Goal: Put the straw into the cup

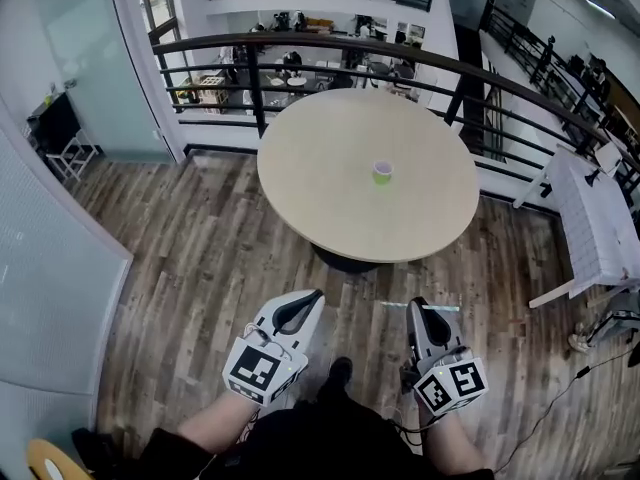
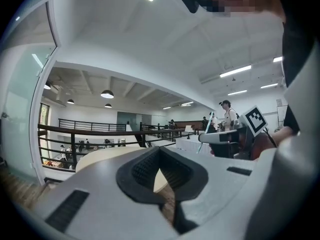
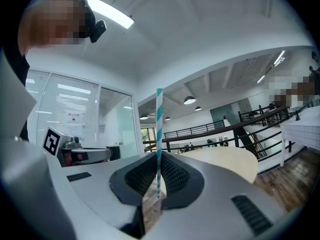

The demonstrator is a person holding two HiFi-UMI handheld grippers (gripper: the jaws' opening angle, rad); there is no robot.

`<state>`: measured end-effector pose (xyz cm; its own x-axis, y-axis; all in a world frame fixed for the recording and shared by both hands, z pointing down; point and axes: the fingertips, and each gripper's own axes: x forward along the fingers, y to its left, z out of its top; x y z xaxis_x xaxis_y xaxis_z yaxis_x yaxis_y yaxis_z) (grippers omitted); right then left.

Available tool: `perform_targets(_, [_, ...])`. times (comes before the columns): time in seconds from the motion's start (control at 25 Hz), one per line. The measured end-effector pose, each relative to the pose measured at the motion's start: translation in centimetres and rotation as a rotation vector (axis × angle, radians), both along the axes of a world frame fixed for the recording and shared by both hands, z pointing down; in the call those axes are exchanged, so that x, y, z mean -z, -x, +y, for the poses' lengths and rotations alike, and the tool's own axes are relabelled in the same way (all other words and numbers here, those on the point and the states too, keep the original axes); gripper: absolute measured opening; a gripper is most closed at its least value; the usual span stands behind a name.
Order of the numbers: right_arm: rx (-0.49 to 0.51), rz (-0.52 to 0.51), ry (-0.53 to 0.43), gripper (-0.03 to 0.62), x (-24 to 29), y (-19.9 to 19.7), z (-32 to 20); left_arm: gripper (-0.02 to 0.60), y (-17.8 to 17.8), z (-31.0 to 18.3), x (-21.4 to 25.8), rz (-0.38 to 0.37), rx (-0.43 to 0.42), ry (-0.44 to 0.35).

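A small green cup stands upright near the middle of the round beige table. Both grippers hover over the wooden floor, short of the table's near edge. My right gripper is shut on a teal-and-white striped straw, which stands upright between the pads in the right gripper view. In the head view the straw shows as a pale line across the jaw tips. My left gripper is shut with nothing in it. The cup is hidden in both gripper views.
A dark metal railing curves behind the table, with a lower floor beyond it. A white bench stands at the right, and a cable lies on the floor. My shoe is between the grippers.
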<state>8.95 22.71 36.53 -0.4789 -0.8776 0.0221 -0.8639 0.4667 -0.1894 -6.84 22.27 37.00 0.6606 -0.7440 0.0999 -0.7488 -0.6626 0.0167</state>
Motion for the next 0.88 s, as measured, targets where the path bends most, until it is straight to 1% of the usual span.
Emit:
perform_targets(0.12, [-0.007,0.001,-0.006,0.037,-0.1,-2.1,-3.4,0.003,-1.8,-3.7,-0.2,-0.013,0.004,0.016])
perform_targets(0.28, [-0.009,-0.024,0.002,0.037,-0.1,-4.8,-7.1,0.003,-4.0,-7.6,0.1,-0.033,0.027,0.005])
perform_targets(0.44, [-0.015,-0.034,0.013,0.037,-1.0,-6.6,-10.5,0.003,-5.5,-10.7,-0.2,-0.021,0.035,-0.001])
perform_targets(0.6, [-0.011,-0.037,0.019,0.036,-1.0,-6.9,-13.6,0.003,-6.1,-13.7,-0.4,-0.018,0.032,0.001])
perform_targets(0.88, [-0.007,-0.023,0.019,0.036,-0.5,-6.6,-19.8,0.003,-5.6,-20.1,-0.1,-0.002,0.045,-0.014])
